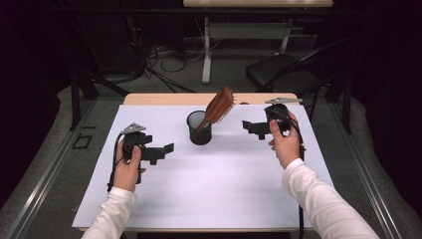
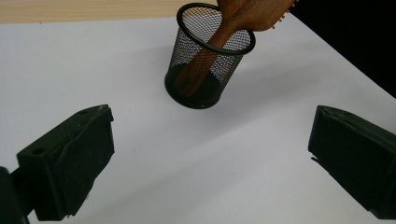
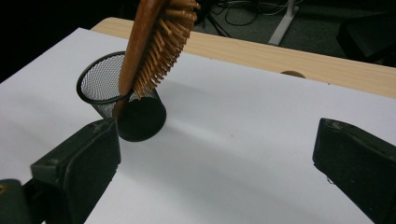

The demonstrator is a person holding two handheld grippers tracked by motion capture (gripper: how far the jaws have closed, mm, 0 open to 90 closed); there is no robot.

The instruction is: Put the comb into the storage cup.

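The landmark is the black mesh cup [image 1: 199,128], which stands upright on the white sheet [image 1: 209,189] that covers the table, toward the sheet's far half.

Hairbrush: the wooden hairbrush [image 1: 217,108] stands in the mesh cup, handle down and head up. The handle rests against the cup's rim, and the head leans out over the rim toward my right gripper. In the right gripper view the bristles [image 3: 161,44] face toward my right gripper. In the left gripper view the handle [image 2: 198,67] shows through the mesh, reaching down to the cup's base.

Left gripper: my left gripper [image 1: 160,152] sits to the left of the mesh cup and somewhat nearer to me, well apart from it. Its jaws stand wide apart with nothing between them. They point toward the cup.

Right gripper: my right gripper [image 1: 254,128] sits to the right of the mesh cup, at about the same depth on the sheet, apart from the cup and from the hairbrush. Its jaws are also spread wide and hold nothing. In the right gripper view, the cup appears just beyond one jaw, without contact.

Neither gripper touches the cup or the hairbrush.
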